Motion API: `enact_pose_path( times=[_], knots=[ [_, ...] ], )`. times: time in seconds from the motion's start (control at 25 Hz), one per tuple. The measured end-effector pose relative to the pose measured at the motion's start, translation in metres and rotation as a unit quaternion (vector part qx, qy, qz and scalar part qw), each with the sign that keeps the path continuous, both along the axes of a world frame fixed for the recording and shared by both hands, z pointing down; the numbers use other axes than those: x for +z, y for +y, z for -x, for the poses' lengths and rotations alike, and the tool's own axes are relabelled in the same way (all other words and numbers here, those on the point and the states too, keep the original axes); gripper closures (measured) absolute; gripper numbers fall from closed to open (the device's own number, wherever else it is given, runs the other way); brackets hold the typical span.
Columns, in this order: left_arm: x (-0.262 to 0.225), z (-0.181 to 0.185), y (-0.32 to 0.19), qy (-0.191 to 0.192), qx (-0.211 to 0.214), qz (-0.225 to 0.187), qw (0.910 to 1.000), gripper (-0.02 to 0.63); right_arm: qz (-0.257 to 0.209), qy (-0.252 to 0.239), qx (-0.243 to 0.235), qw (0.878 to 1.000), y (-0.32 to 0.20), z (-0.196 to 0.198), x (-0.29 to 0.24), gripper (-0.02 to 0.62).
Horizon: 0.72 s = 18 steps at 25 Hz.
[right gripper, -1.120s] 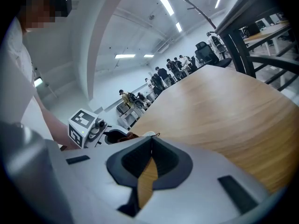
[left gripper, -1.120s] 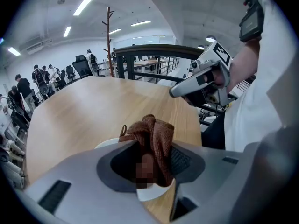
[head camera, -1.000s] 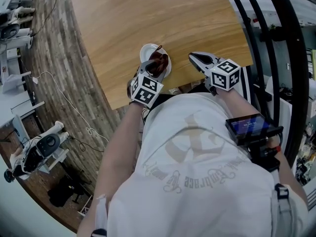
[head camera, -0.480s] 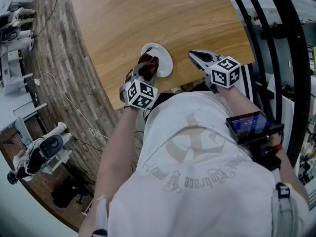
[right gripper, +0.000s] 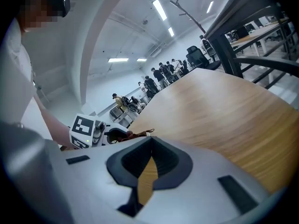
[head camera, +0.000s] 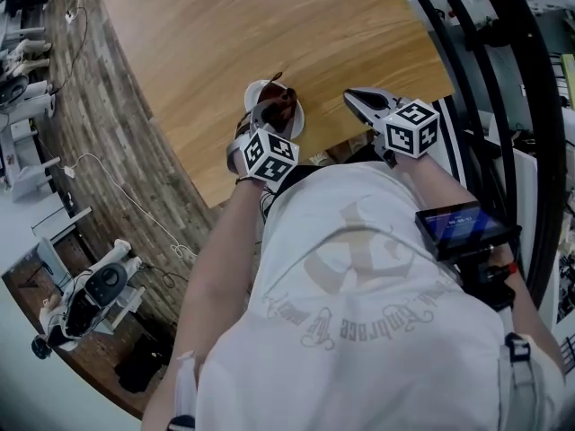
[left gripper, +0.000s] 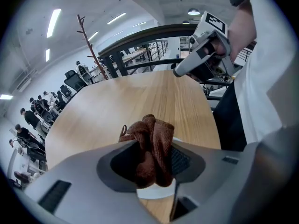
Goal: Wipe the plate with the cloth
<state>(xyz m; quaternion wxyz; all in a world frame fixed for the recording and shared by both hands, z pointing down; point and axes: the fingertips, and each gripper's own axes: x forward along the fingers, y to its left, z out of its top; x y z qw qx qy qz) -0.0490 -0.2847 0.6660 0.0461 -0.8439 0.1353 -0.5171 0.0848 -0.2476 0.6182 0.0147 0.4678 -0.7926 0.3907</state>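
We are counting one table (head camera: 269, 25), two grippers, one plate (head camera: 254, 91), one cloth (head camera: 282, 108). Table is wooden, standing on plank floor (head camera: 108, 133) in big bright hall. Black railing (head camera: 490, 79) running past table's right edge. White cable (head camera: 121, 191) trailing on floor by left edge. Left gripper (head camera: 272, 110) clamping bunched brown cloth over plate, close to table's near edge. Right gripper (head camera: 358, 103) hovering just beside plate, jaws together, gripping nothing.
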Motion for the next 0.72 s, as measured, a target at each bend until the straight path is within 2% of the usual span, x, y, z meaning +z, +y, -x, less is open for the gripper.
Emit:
enact_pose_path(
  times=[0.24,0.56,0.72],
  knots=[
    [0.005,-0.014,-0.004,-0.004,0.017,-0.010,0.9998,0.436,0.000,0.001,0.007,1.000,0.002,-0.003,0.004,0.581],
    [0.000,0.032,-0.017,-0.028,-0.025,-0.019,0.9991,0.436,-0.003,0.003,-0.009,1.000,-0.005,0.005,0.000,0.581],
    [-0.007,0.052,-0.018,-0.029,-0.048,-0.028,0.9980,0.436,-0.007,0.001,-0.019,1.000,-0.007,0.011,-0.003,0.581]
  ],
)
